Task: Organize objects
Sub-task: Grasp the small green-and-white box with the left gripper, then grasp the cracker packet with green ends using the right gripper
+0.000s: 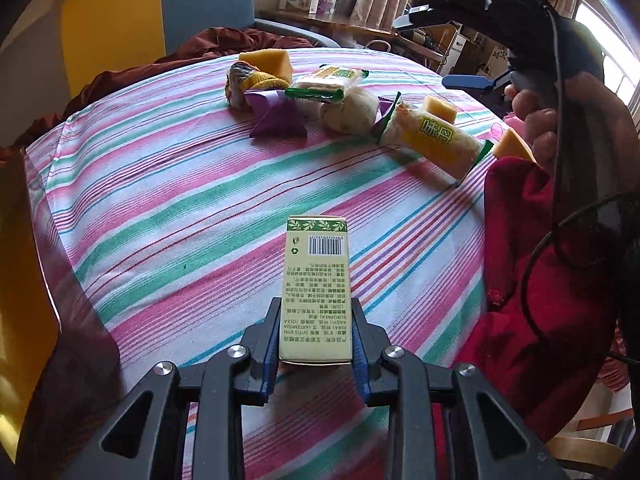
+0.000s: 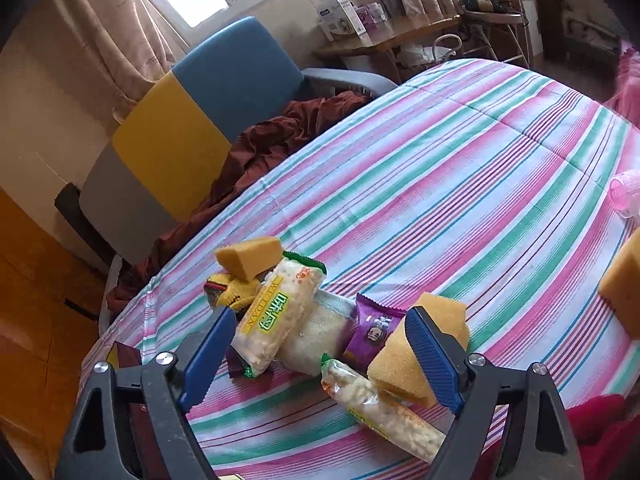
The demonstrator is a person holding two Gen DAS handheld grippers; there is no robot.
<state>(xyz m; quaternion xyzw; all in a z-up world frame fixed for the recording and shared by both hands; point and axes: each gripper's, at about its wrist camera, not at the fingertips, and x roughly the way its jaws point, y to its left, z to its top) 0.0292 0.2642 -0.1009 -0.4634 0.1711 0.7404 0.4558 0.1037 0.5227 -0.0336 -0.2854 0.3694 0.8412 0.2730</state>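
At the bottom centre of the left wrist view, the left gripper [image 1: 316, 336] clamped a pale green carton [image 1: 316, 280] above the striped tablecloth [image 1: 160, 208]. In the right wrist view, the right gripper [image 2: 320, 352] stood with jaws wide over the snack pile; a yellow sponge [image 2: 412, 356] sat against the right pad, possibly touching, with a rice-cracker packet [image 2: 276, 316] nearer the left pad.

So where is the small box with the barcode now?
In the left wrist view, the box sits low at centre, clamped in the left tool above the striped cloth, well short of the snack pile.
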